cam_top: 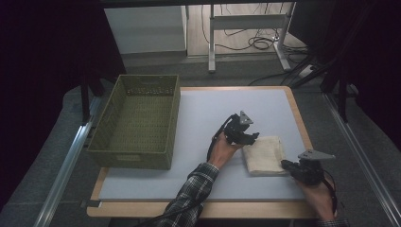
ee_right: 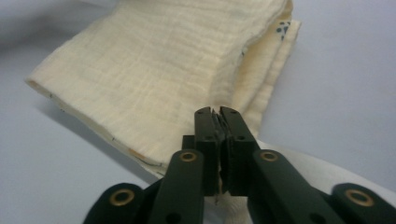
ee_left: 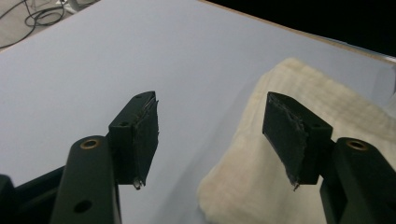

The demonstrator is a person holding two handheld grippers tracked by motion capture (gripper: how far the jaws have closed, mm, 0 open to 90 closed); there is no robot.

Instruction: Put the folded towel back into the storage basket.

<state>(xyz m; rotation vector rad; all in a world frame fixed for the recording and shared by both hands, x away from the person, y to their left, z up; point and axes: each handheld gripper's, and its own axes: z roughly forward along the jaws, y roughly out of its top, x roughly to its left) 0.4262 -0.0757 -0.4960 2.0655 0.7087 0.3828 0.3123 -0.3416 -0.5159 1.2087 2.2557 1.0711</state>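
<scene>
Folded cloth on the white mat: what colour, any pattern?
Cream folded cloth, crinkled weave, with small dark dots on an inner layer at its edge. Shows best in the right gripper view.

Bare mat point(cam_top: 213, 118) is lying open around the cloth point(cam_top: 265, 153), far and left. The basket point(cam_top: 137, 120) is blocking the left side, well apart from both grippers.

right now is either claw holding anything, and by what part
The right claw is shut on the folded cream cloth, pinching a thin layer at its near edge. The left claw stands open above the cloth's other edge and holds nothing.
</scene>
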